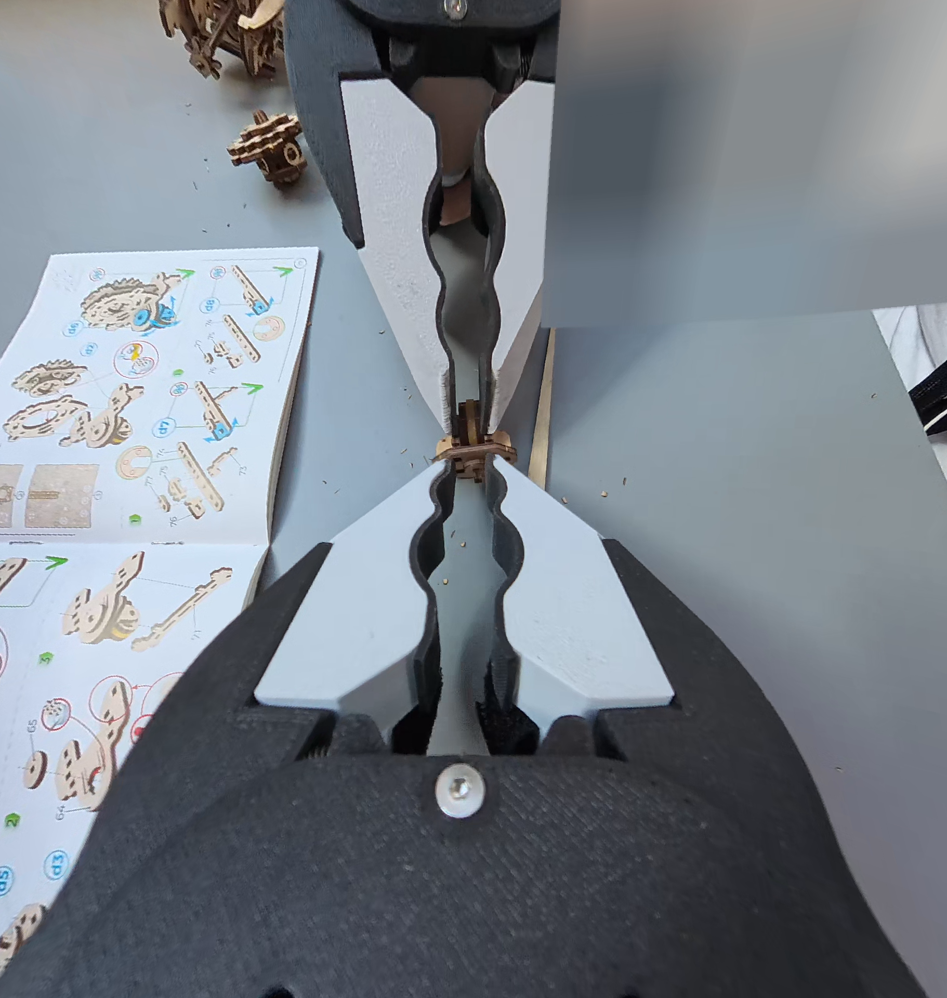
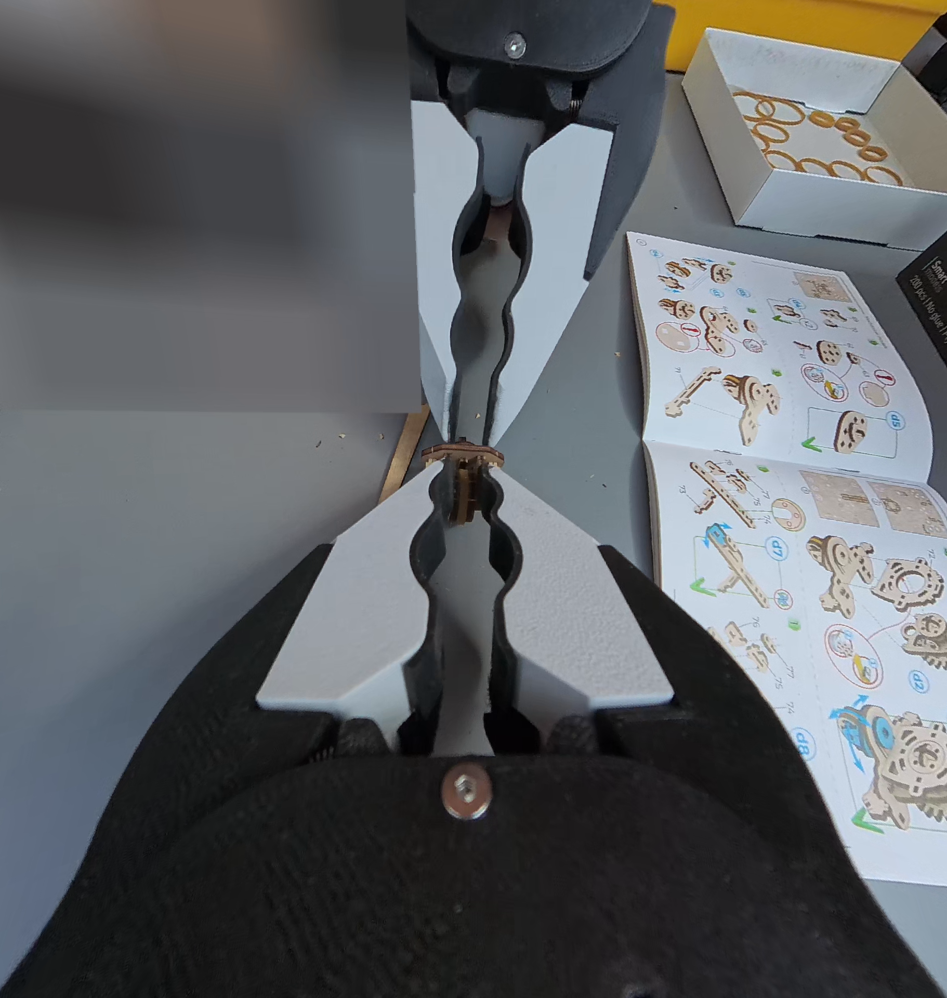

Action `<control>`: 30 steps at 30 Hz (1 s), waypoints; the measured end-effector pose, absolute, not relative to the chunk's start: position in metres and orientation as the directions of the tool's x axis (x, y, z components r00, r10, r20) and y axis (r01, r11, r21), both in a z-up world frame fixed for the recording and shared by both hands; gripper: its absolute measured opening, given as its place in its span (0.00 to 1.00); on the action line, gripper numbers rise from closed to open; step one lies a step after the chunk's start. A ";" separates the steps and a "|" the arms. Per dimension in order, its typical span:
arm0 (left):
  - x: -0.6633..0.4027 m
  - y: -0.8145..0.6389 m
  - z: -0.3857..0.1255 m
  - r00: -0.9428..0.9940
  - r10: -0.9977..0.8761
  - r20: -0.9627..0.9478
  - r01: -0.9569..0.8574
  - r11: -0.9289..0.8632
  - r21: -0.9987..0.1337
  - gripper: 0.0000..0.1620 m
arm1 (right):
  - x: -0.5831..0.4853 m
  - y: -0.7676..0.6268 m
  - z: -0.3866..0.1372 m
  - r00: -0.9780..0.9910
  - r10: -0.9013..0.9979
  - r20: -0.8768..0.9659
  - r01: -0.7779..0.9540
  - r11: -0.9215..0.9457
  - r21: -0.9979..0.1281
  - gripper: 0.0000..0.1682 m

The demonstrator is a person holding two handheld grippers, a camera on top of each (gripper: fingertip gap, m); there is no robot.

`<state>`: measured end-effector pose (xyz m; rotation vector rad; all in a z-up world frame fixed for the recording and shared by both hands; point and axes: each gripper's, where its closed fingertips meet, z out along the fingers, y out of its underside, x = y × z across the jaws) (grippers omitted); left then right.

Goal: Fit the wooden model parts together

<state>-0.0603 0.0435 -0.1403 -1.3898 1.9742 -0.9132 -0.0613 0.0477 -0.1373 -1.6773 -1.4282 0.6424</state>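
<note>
My left gripper (image 1: 468,471) is shut on a flat light wooden piece (image 1: 474,451) that lies crosswise at its fingertips. My right gripper (image 2: 463,478) is shut on a small stacked wooden piece (image 2: 463,499). The two grippers face each other tip to tip above the grey table (image 1: 730,540). The two pieces touch, and the stacked piece (image 1: 467,424) stands against the middle of the flat piece (image 2: 460,452). The right gripper (image 1: 468,426) comes in from the top of the left wrist view. The left gripper (image 2: 468,432) comes in from the top of the right wrist view.
An open instruction booklet (image 1: 136,405) (image 2: 784,486) lies beside the grippers. Two wooden gear assemblies (image 1: 269,148) (image 1: 217,32) sit at the far left. A white box of wooden rings (image 2: 817,140), a yellow bin (image 2: 784,27) and a black box (image 2: 941,318) stand at the back. A thin wooden strip (image 1: 541,410) and crumbs lie on the table. The tips of both grippers are at nearly the same place.
</note>
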 end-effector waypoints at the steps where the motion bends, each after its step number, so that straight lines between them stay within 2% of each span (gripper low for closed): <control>1: -0.060 0.043 -0.141 -0.315 -0.948 -0.054 -0.573 0.235 -0.785 0.05 | -0.061 0.048 -0.137 0.226 0.966 0.125 0.547 -0.020 -0.837 0.05; 8: -0.059 0.042 -0.141 -0.314 -0.948 -0.056 -0.561 0.232 -0.794 0.04 | -0.061 0.047 -0.137 0.223 0.966 0.133 0.548 -0.011 -0.837 0.04; 14: -0.059 0.042 -0.141 -0.329 -0.935 -0.136 -0.537 0.304 -0.787 0.04 | -0.061 0.047 -0.137 0.223 0.962 0.157 0.552 0.008 -0.834 0.04; 30: -0.058 0.040 -0.142 -0.360 -0.923 -0.132 -0.529 0.319 -0.787 0.03 | -0.062 0.046 -0.136 0.215 0.965 0.147 0.544 0.007 -0.839 0.03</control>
